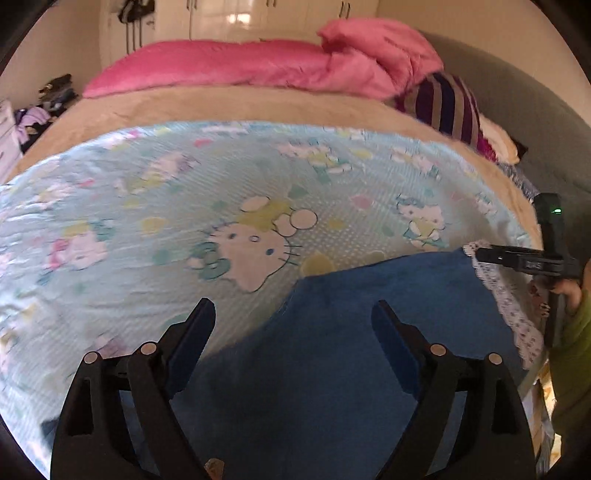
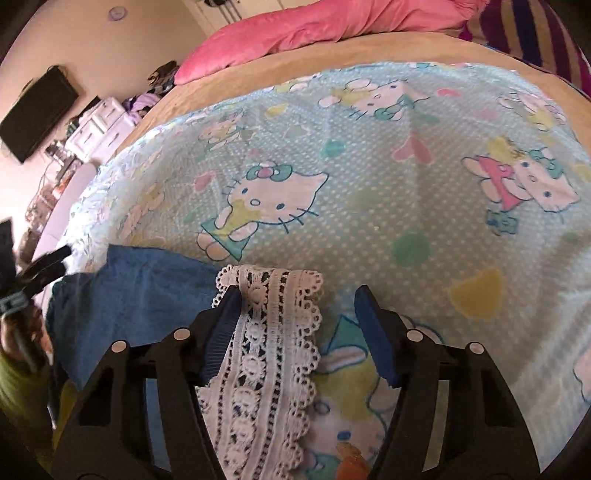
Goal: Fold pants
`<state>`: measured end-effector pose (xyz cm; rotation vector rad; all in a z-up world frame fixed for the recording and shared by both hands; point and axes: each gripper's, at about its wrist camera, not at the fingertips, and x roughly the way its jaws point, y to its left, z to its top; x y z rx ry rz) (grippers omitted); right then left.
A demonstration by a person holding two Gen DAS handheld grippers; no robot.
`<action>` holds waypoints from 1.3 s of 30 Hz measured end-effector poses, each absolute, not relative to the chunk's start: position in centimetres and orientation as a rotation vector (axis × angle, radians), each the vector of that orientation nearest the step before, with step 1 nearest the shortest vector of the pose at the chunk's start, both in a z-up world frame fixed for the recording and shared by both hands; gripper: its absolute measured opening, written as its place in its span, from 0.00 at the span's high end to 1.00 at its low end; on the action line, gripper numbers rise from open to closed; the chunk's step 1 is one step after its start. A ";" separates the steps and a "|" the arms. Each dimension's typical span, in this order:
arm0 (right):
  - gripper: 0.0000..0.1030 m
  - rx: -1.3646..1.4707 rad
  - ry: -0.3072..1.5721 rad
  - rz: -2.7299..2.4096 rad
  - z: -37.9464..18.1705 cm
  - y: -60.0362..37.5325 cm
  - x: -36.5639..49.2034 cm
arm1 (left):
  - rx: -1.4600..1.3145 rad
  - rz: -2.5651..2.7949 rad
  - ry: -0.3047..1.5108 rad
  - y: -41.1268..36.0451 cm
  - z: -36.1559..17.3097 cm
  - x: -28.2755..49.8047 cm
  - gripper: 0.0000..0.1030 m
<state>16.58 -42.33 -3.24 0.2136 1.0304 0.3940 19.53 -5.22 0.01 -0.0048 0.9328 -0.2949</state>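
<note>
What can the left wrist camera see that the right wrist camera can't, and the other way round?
Only the left wrist view shows the left gripper open over the blue pants, plus white wardrobe doors behind the bed. Only the right wrist view shows the right gripper open, one pad touching the pants' white lace trim, plus a black screen on the wall. Both share the cartoon-cat sheet, the pink duvet and the striped pillow.
</note>
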 end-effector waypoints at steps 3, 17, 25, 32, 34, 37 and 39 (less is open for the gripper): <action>0.51 0.177 1.028 0.440 -3.5 -41.3 16.7 | -0.030 -0.291 0.976 -6.1 -2.7 21.9 0.16; 0.85 -0.006 0.876 0.424 0.1 -39.0 14.1 | -0.054 -0.336 0.974 -8.1 -3.5 21.4 0.89; 0.83 -0.148 0.967 0.360 -3.1 -37.8 17.6 | 0.057 -0.268 0.967 -9.8 -4.5 23.0 0.88; 0.63 -0.119 0.966 0.308 -3.0 -39.2 17.4 | 0.008 -0.265 0.939 -8.4 -4.5 22.8 0.70; 0.47 -0.144 0.960 0.246 -2.0 -39.9 16.4 | -0.072 -0.281 0.916 -7.0 -3.7 21.8 0.64; 0.44 -0.148 0.893 0.212 0.2 -40.9 13.7 | -0.107 -0.271 0.885 -5.6 -2.3 19.3 0.43; 0.42 -0.152 0.858 0.211 1.4 -41.3 11.6 | -0.092 -0.259 0.863 -5.0 -1.3 17.4 0.41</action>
